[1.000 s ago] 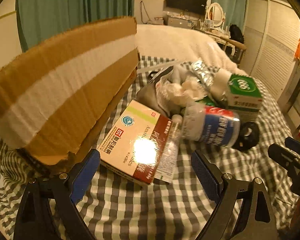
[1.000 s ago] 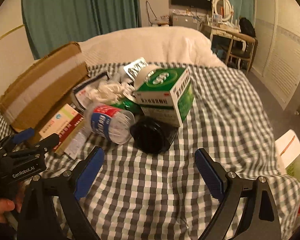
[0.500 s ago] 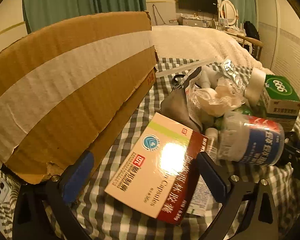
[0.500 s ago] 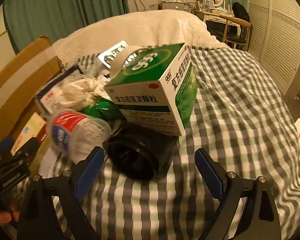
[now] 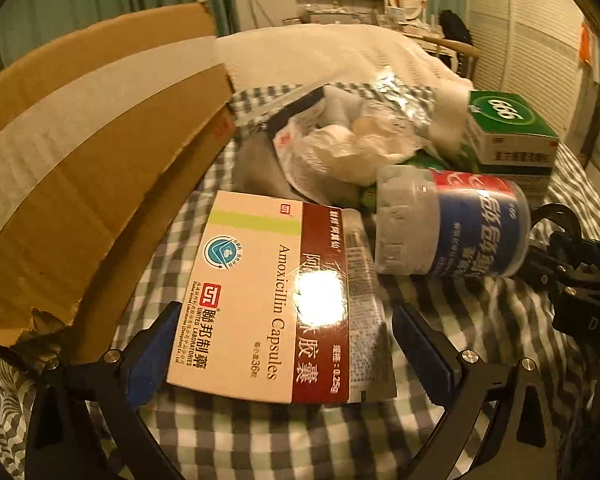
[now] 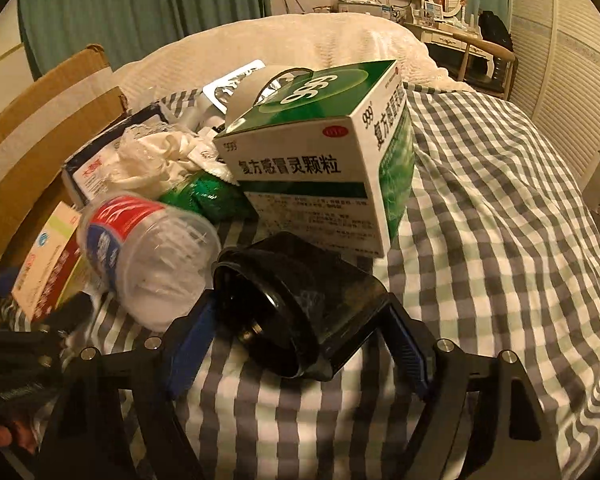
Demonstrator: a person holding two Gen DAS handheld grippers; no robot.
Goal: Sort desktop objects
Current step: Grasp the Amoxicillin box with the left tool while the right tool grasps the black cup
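Left gripper (image 5: pixel 286 342) jaws wide, straddling Amoxicillin box (image 5: pixel 260 300); cardboard box (image 5: pixel 92 152) walls off left side, close beside left finger. Clear cotton-swab jar (image 5: pixel 448 224) blocks right, touching pile behind. Right gripper (image 6: pixel 296 352) jaws flank black container (image 6: pixel 296 308); green 999 box (image 6: pixel 320 160) right behind it, jar just left. Bare checked bed cover (image 6: pixel 500 220) right of pile: open passage.

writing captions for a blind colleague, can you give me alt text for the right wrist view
The right gripper is open with its blue pads on either side of a black container lying on its side on a checked cloth. Behind it stand a green and white medicine box, a tipped plastic jar and crumpled wrappers, with a cardboard box at left.
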